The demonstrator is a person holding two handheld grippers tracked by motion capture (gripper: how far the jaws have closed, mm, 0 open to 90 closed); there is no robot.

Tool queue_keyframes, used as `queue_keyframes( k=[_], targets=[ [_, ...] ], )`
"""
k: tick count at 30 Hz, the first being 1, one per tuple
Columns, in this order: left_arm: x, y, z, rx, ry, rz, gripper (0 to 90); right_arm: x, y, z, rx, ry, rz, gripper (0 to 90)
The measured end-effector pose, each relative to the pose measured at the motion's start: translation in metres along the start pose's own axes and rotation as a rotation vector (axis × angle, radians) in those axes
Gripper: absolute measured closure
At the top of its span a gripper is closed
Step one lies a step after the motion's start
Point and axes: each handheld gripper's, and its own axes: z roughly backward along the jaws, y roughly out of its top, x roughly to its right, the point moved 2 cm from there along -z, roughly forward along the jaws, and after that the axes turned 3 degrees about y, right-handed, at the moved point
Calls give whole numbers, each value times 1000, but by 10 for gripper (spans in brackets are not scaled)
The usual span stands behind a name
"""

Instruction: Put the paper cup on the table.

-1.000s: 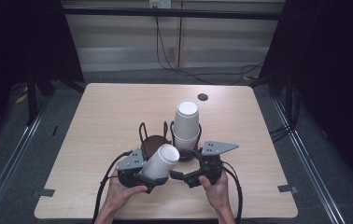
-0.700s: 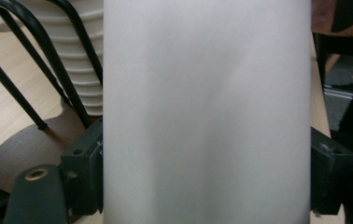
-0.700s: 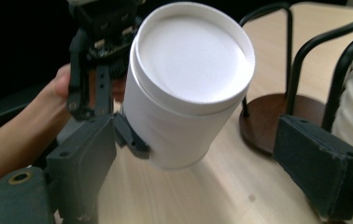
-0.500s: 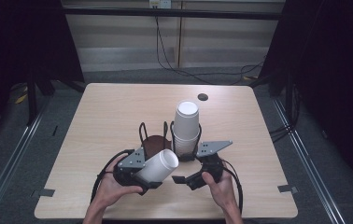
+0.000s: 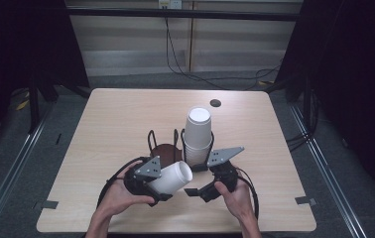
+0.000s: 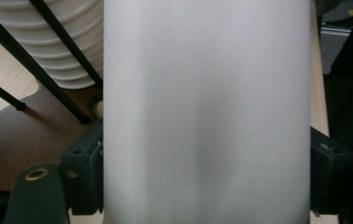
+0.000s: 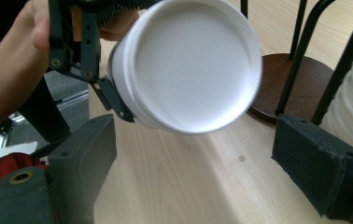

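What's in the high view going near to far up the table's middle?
White cup held on its side in the left tongs → brown base of the wire holder → upright stack of white cups → small dark disc.

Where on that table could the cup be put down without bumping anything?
The table is bare on its whole left side and along the far edge up to the small dark disc. It is crowded in the near middle: the wire rack, the cup stack, and both grippers around the held cup.
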Motion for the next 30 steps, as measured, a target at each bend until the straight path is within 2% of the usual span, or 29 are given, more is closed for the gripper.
queue_keyframes(
  k=[2, 4, 6, 8, 12, 13, 15, 18, 20, 23, 28, 30],
  targets=[
    [1, 0, 1, -24, 8, -11, 197, 0, 1, 1, -6, 12, 8, 134],
    [3, 0, 0, -37, 13, -12, 197, 0, 3, 0, -24, -1, 18, 136],
    [6, 1, 0, -64, -2, -39, 197, -1, 4, -1, -45, -2, 32, 142],
    [10, 4, 1, -86, 5, -49, 197, -3, 4, -4, -75, 8, 44, 144],
    [11, 9, 2, -98, -13, -73, 198, -5, 5, -9, -131, 37, 61, 145],
    [11, 10, 2, -109, 0, -82, 198, -5, 4, -10, -141, 41, 63, 145],
    [11, 11, 0, -132, 2, -89, 198, -4, 4, -12, -153, 43, 70, 145],
    [11, 11, -1, -167, 9, -98, 198, -5, 4, -15, -186, 81, 78, 158],
    [11, 10, -2, -192, 17, -95, 198, -6, 5, -16, -217, 71, 83, 158],
    [8, 8, -3, -203, 7, -93, 198, -6, 5, -19, -262, 88, 91, 158],
    [10, 10, -3, -217, -8, -107, 197, -2, 4, -27, -318, 89, 94, 162],
    [10, 12, -4, -237, 5, -116, 197, -1, 4, -27, -325, 88, 90, 169]
  ],
)
